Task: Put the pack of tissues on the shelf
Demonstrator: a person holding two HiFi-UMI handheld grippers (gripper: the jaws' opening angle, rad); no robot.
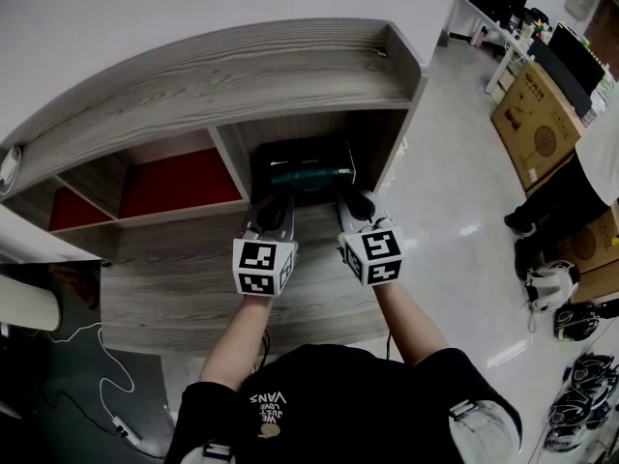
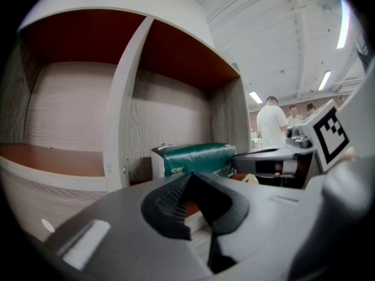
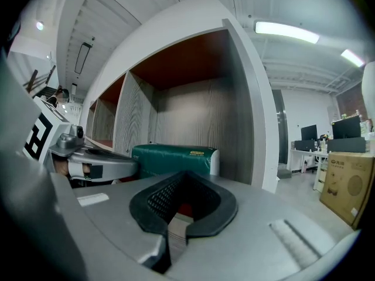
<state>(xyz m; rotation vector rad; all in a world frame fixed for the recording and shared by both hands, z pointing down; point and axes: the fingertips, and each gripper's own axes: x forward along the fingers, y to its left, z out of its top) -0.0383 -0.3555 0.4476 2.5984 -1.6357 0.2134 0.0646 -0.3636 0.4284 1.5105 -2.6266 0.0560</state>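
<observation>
A green pack of tissues (image 1: 311,174) lies inside the right-hand compartment of the grey wooden shelf (image 1: 184,269), against its dark back. In the left gripper view the pack (image 2: 196,158) sits just right of the divider, and in the right gripper view the pack (image 3: 173,158) lies ahead by the shelf's end wall. My left gripper (image 1: 275,208) and right gripper (image 1: 356,205) hover side by side in front of that compartment, a little short of the pack and apart from it. The left jaws (image 2: 198,215) are shut and empty. The right jaws (image 3: 176,218) are shut and empty too.
Red-backed compartments (image 1: 174,182) lie left of the divider. A cardboard box (image 1: 537,124) and a standing person (image 1: 575,187) are on the floor to the right, with desks and monitors (image 1: 508,8) behind. A white cable (image 1: 97,375) trails at lower left. People (image 2: 272,122) stand in the distance.
</observation>
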